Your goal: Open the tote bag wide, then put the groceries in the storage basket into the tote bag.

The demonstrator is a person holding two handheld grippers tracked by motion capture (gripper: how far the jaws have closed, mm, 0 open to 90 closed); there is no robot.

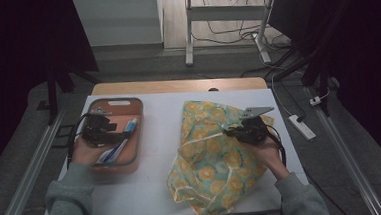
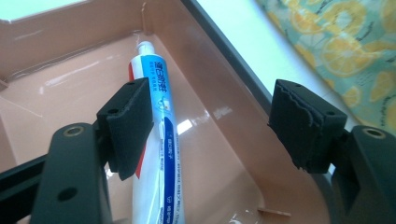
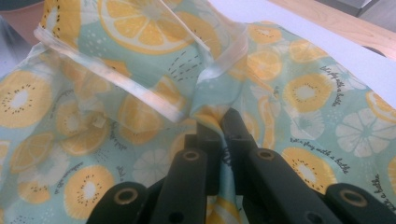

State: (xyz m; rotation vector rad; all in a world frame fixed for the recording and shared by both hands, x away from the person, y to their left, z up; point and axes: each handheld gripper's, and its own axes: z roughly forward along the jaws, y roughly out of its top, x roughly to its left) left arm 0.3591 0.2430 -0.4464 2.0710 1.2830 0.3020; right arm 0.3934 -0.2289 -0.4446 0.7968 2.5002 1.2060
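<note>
Our right gripper [image 3: 219,123] pinches the lemon bag [image 1: 211,156] on the table while our left gripper [image 2: 210,126] hangs wide open over the toothpaste [image 2: 159,140] in the tray [image 1: 131,158], so we think grabbing it comes next.

White table [image 1: 160,139] w/ pink tray [image 1: 135,141] & citrus-print cloth [image 1: 212,161].

Dim room, grey floor [image 1: 141,70], white-legged desk [image 1: 189,37] beyond the table.

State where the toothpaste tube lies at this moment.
In the high view the toothpaste tube lies inside the pink tray at the table's left, just ahead of the open left gripper.
</note>
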